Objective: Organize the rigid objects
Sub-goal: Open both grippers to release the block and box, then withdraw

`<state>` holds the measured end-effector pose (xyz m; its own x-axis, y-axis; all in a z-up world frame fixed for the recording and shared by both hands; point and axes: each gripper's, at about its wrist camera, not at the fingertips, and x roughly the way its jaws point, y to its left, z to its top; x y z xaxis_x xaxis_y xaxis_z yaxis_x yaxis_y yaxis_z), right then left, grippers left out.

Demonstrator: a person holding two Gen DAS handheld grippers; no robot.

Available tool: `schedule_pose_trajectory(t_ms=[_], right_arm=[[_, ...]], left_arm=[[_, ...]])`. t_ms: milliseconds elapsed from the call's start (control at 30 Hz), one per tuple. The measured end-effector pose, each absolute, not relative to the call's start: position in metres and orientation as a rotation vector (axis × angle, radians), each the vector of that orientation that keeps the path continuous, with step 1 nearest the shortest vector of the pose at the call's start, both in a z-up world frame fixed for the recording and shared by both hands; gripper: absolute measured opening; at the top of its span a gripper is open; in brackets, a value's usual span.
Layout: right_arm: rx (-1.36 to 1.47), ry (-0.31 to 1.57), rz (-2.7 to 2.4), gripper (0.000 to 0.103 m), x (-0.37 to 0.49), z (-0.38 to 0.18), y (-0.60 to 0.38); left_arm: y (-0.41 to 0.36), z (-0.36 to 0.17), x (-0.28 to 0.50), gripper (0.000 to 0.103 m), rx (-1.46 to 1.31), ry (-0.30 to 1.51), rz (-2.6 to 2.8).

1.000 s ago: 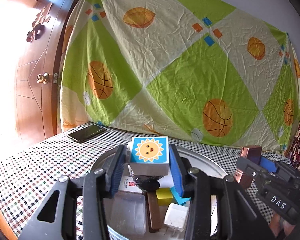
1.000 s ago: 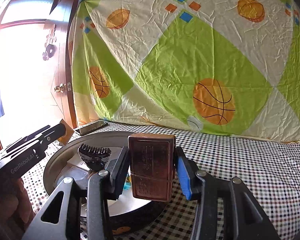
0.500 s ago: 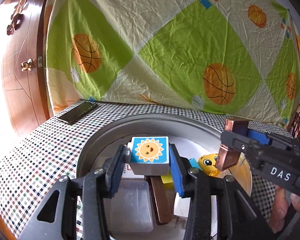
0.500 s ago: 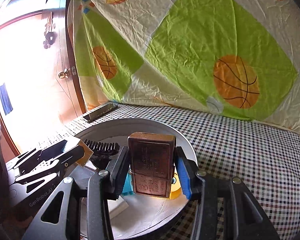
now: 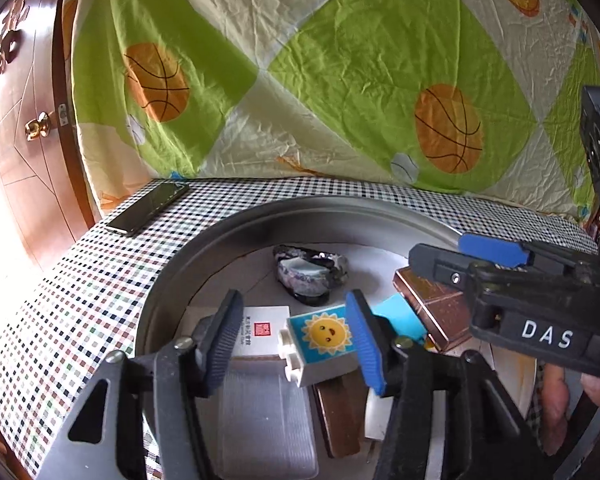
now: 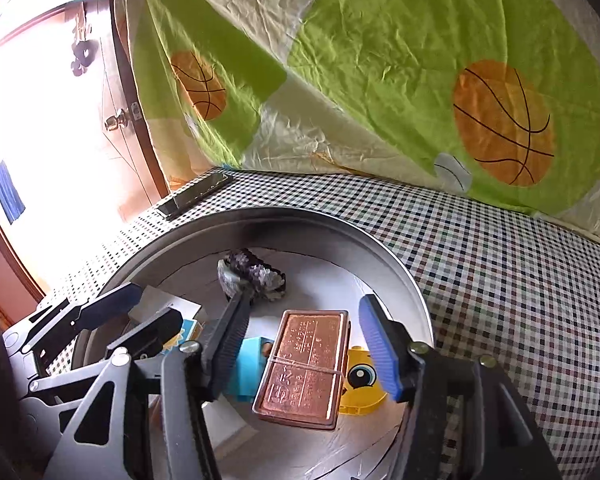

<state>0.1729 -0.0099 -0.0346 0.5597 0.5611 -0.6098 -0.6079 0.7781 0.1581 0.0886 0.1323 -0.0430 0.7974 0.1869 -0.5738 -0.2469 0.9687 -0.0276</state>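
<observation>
Dropping two rigid pieces into the round metal tray (image 6: 400, 276).
Both tongs opening: left tongs (image 5: 296, 340) around sun block (image 5: 324, 336), right tongs (image 6: 306, 354) around copper tin (image 6: 304, 364); probably stiff, light, best gripped by flat sides.

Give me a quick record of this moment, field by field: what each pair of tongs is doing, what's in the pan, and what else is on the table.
left tongs: opening, sun block between jaws
right tongs: opening, copper tin loose between jaws
container: round metal pan
pan contents: yellow duck block, white box, dark speckled piece
outside pan: phone on checked tablecloth
</observation>
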Motion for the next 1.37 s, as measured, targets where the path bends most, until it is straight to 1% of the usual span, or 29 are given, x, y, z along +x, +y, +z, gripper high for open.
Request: schedule_pose_trajectory(t_ms=[33, 100, 133, 167, 200, 233, 267, 300, 367, 467, 533, 800, 1033, 1367], right_arm=[[-0.072, 0.691, 0.689, 0.064, 0.173, -0.034, -0.01], [-0.073, 0.688, 0.685, 0.066, 0.171, -0.034, -0.012], [-0.07, 0.683, 0.683, 0.07, 0.169, -0.033, -0.013], [-0.067, 0.675, 0.68, 0.073, 0.167, -0.032, -0.016], [-0.061, 0.663, 0.676, 0.073, 0.165, -0.03, -0.019], [-0.053, 0.644, 0.671, 0.075, 0.161, -0.026, -0.022], [-0.048, 0.62, 0.662, 0.079, 0.156, -0.023, -0.026], [-0.045, 0.592, 0.651, 0.081, 0.151, -0.018, -0.031], [-0.048, 0.537, 0.633, 0.088, 0.14, -0.01, -0.038], [-0.063, 0.481, 0.61, 0.094, 0.125, 0.001, -0.045], [-0.077, 0.46, 0.599, 0.095, 0.116, 0.005, -0.047], [-0.126, 0.417, 0.612, 0.095, 0.092, 0.016, -0.044], [-0.134, 0.391, 0.627, 0.095, 0.079, 0.023, -0.044], [-0.135, 0.396, 0.629, 0.096, 0.072, 0.02, -0.048]], left_arm=[[0.133, -0.042, 0.087, 0.066, -0.106, 0.599, 0.235], [0.133, -0.04, 0.085, 0.077, -0.11, 0.592, 0.238], [0.134, -0.04, 0.084, 0.08, -0.113, 0.588, 0.236], [0.134, -0.039, 0.082, 0.086, -0.113, 0.583, 0.239], [0.134, -0.037, 0.08, 0.091, -0.111, 0.576, 0.251], [0.134, -0.036, 0.078, 0.094, -0.108, 0.57, 0.26], [0.135, -0.035, 0.074, 0.1, -0.106, 0.562, 0.267], [0.135, -0.033, 0.071, 0.102, -0.102, 0.552, 0.276], [0.136, -0.027, 0.063, 0.102, -0.093, 0.528, 0.301], [0.139, -0.018, 0.052, 0.102, -0.103, 0.506, 0.317], [0.14, -0.012, 0.044, 0.102, -0.112, 0.481, 0.33], [0.15, 0.005, 0.017, 0.103, -0.143, 0.443, 0.397], [0.158, 0.004, 0.01, 0.103, -0.169, 0.449, 0.415], [0.144, 0.003, 0.01, 0.103, -0.127, 0.441, 0.403]])
